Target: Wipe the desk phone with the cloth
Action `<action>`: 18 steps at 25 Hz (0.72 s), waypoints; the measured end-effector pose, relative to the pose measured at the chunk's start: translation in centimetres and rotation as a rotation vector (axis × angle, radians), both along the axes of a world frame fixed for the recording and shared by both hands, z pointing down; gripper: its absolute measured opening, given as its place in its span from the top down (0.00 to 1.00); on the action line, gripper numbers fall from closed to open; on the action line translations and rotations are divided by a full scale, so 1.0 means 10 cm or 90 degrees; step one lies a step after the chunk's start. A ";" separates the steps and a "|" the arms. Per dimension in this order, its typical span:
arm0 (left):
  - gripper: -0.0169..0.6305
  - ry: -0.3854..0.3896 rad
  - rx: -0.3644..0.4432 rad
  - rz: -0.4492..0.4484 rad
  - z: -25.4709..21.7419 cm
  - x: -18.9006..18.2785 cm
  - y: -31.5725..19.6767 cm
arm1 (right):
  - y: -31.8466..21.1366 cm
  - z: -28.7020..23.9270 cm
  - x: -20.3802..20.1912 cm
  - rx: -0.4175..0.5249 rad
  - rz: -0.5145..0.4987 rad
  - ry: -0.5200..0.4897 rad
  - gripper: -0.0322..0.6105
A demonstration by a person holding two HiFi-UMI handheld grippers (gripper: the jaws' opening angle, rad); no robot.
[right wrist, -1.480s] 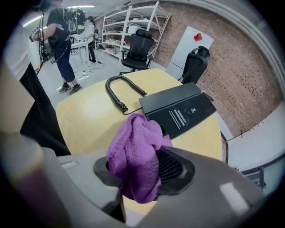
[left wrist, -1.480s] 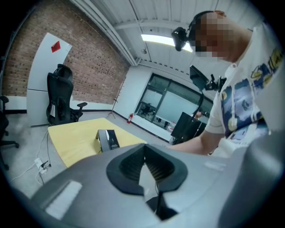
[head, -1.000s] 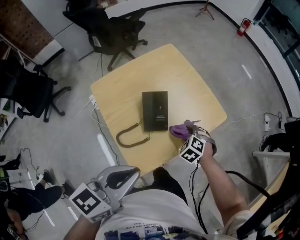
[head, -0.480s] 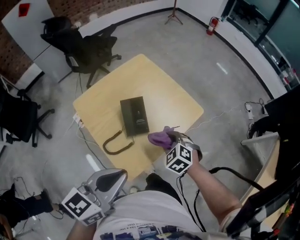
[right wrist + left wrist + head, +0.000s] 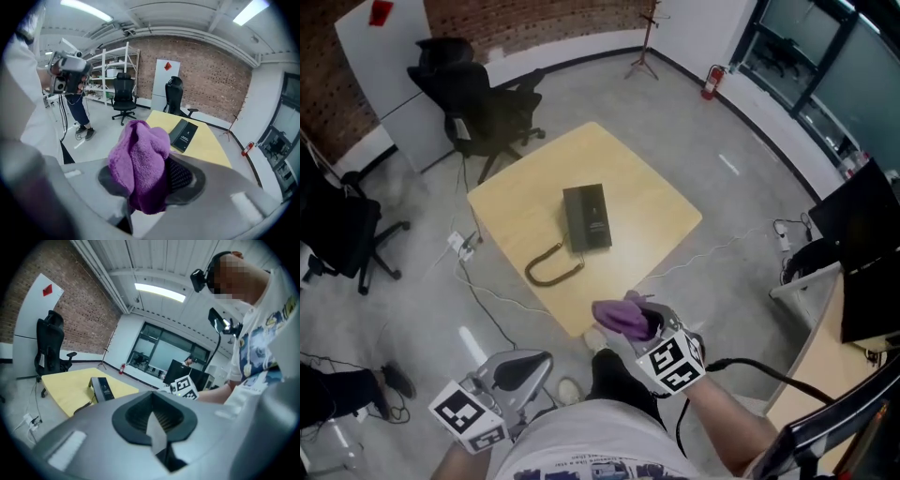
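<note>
A black desk phone (image 5: 587, 217) lies flat on the yellow table (image 5: 647, 202), its coiled cord (image 5: 551, 267) looping off its near end. My right gripper (image 5: 630, 321) is shut on a bunched purple cloth (image 5: 619, 317), held low over the floor, well short of the table's near corner. In the right gripper view the purple cloth (image 5: 139, 161) fills the jaws, with the phone (image 5: 183, 134) far ahead. My left gripper (image 5: 516, 373) hangs close to my body at the bottom left, shut and empty. In the left gripper view the phone (image 5: 102, 388) shows small on the table.
Black office chairs stand beyond the table (image 5: 483, 103) and at the left (image 5: 342, 230). A white cable and power strip (image 5: 459, 246) trail on the floor left of the table. A dark desk with a monitor (image 5: 858, 239) is at the right. Another person (image 5: 75, 101) stands far off.
The view has pulled back from the table. My right gripper with the purple cloth has come away from the phone's near right corner and is now off the table, over the floor.
</note>
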State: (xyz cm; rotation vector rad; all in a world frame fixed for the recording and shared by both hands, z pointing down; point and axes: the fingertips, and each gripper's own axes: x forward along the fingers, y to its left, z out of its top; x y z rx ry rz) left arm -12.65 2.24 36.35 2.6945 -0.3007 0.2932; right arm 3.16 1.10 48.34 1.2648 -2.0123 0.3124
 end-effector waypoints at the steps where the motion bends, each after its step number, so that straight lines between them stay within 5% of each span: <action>1: 0.97 0.002 -0.005 0.003 0.04 -0.07 0.07 | 0.12 -0.06 -0.07 0.005 0.006 -0.005 0.70; 8: 0.97 -0.006 -0.014 0.024 0.17 -0.30 0.55 | 0.79 -0.46 -0.42 0.051 0.020 -0.039 0.70; 18: 0.97 -0.004 0.019 0.017 0.14 -0.04 1.32 | 1.70 -0.72 -0.40 0.113 0.020 -0.100 0.70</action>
